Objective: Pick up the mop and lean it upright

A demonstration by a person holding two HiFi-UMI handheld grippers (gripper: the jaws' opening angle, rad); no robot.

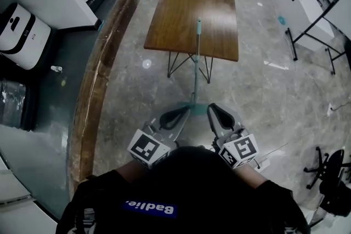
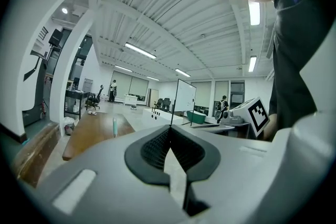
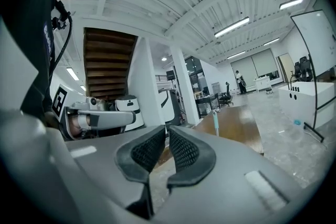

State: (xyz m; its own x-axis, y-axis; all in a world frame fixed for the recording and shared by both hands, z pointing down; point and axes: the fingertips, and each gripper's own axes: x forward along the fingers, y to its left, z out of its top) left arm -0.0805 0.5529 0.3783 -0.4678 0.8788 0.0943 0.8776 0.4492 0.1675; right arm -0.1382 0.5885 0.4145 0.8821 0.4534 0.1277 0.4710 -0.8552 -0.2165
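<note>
Only the head view shows the whole mop (image 1: 196,71) leaning against the tabletop (image 1: 181,13). The gripper views show the left gripper (image 2: 169,129) closed and empty, the right gripper (image 3: 166,132) narrowly apart.

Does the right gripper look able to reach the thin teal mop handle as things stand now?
Probably yes. The thin teal mop handle leans on the brown wooden table just ahead of the right gripper, with only floor between them. Its jaws stand barely apart, so they would likely need widening.

bench (image 1: 192,13): brown wood, smooth, glossy top
floor (image 1: 137,90): grey marbled stone look, polished
mop handle (image 1: 196,63): pale teal, smooth
left gripper (image 2: 169,129), right gripper (image 3: 167,129): matt grey plastic shells
pads (image 2: 152,147): black, ribbed
</note>
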